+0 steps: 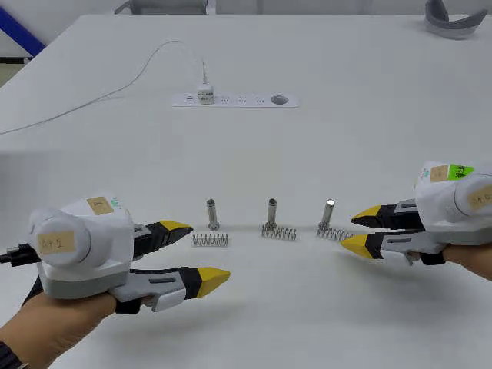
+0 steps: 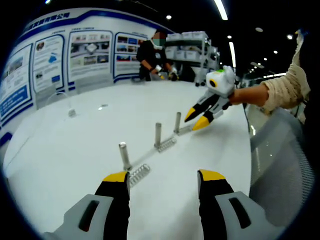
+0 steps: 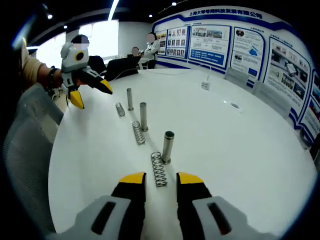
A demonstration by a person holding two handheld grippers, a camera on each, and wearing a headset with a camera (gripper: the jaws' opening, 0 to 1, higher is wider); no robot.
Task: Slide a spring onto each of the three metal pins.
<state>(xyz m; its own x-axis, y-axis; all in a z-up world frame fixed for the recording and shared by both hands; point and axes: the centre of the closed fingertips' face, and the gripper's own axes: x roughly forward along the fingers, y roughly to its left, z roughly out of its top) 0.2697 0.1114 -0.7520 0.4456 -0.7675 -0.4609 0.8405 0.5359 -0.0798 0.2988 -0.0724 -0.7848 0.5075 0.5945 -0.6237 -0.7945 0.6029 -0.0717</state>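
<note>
Both tools are empty: left gripper (image 1: 201,252) wide open, right gripper (image 1: 350,232) partly open. Three springs (image 1: 278,232) lie on the table (image 1: 346,307), one beside each upright pin (image 1: 271,211). We should grip the right-hand spring (image 3: 158,169) near one end — lightly — leaving its bore clear.

Cropped at top right of head view: grey band (image 1: 453,19). Cropped at left edge: cable (image 1: 46,118). Unreadably small, upper right of right gripper view: poster text (image 3: 220,39).
</note>
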